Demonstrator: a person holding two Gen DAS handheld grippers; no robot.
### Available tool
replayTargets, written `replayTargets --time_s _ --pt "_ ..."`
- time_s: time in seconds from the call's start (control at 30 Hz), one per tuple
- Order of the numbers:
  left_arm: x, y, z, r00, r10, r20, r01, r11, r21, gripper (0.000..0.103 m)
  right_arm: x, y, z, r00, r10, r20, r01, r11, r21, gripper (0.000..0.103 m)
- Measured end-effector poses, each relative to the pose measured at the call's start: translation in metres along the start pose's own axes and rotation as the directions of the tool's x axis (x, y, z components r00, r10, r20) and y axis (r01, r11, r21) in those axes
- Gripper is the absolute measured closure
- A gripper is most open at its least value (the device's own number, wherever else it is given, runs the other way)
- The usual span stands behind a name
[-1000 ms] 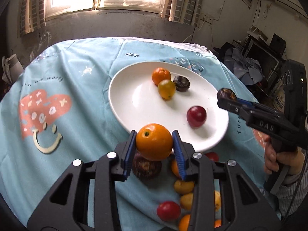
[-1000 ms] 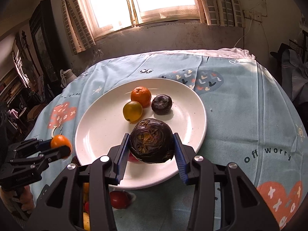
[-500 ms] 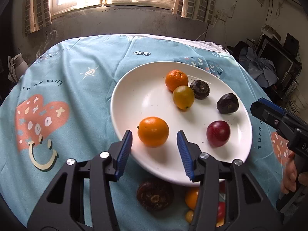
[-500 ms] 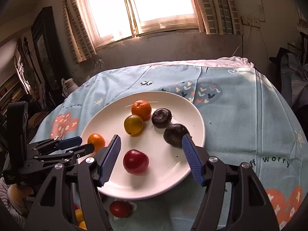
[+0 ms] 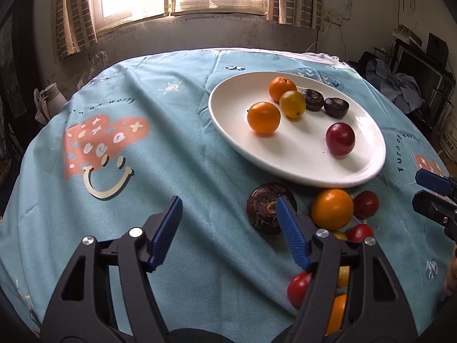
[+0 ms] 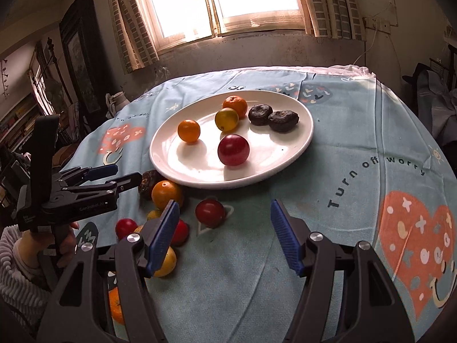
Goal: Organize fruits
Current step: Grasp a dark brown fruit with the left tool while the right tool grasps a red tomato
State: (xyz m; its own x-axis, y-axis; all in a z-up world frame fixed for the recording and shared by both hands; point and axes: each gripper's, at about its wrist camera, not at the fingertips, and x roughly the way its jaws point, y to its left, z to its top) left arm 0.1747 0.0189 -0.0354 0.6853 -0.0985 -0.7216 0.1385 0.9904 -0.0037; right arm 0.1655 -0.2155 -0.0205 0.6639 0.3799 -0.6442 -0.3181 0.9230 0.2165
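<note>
A white plate (image 5: 288, 160) (image 6: 194, 168) holds two oranges, a yellow fruit, a red fruit (image 6: 233, 149) and two dark fruits (image 6: 283, 120). The orange (image 5: 263, 117) I carried lies near the plate's left rim. My left gripper (image 5: 228, 203) (image 6: 127, 173) hovers over bare cloth in front of the plate, its jaws opening with nothing between them. My right gripper (image 6: 225, 204) (image 5: 434, 191) is open and empty, near the plate's front edge. Loose on the cloth lie a dark brown fruit (image 5: 264, 208), an orange (image 5: 332, 209) (image 6: 166, 194) and red fruits (image 6: 210, 213).
A light blue printed tablecloth (image 5: 137, 148) covers the round table. More small red, yellow and orange fruits (image 6: 168, 258) cluster at the near edge between the grippers. A person's hand and sleeve (image 6: 17, 257) hold the left gripper. Cluttered furniture stands beyond the table.
The left gripper let go of the orange on the plate and pulled back, opening wider. The right gripper released the dark fruit onto the plate and drew back toward the near edge.
</note>
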Motion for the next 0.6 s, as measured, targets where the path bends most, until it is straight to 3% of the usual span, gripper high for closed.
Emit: replayTargets --time_s 0.13,0.27,0.37,0.47,0.53,0.6 --pt "0.006 -0.004 0.001 1.0 0.019 0.012 -0.019 1.0 0.024 0.028 0.008 -0.007 -0.001 1.0 -0.003 -0.026 0.004 1.0 0.017 0.036" --pt "0.002 -0.013 -0.001 1.0 -0.021 0.015 0.02 0.998 0.055 0.028 0.01 -0.008 -0.002 0.999 0.006 -0.037 -0.005 1.0 0.018 0.036" --pt "0.01 -0.026 -0.004 1.0 0.0 -0.01 0.001 0.993 0.118 0.028 0.01 -0.007 -0.002 0.999 0.009 -0.042 -0.008 1.0 0.015 0.036" --pt "0.018 -0.028 -0.002 0.999 -0.011 -0.039 0.016 0.992 0.123 0.029 0.011 -0.008 -0.001 0.999 0.008 -0.045 -0.007 1.0 0.018 0.036" --pt "0.019 -0.027 -0.001 0.999 -0.008 -0.042 0.013 0.993 0.117 0.033 0.012 -0.008 -0.002 0.999 0.007 -0.047 -0.007 1.0 0.017 0.036" --pt "0.021 -0.026 -0.001 0.998 -0.027 -0.05 0.032 0.993 0.114 0.05 0.013 -0.008 -0.003 0.999 0.006 -0.051 -0.006 1.0 0.014 0.036"
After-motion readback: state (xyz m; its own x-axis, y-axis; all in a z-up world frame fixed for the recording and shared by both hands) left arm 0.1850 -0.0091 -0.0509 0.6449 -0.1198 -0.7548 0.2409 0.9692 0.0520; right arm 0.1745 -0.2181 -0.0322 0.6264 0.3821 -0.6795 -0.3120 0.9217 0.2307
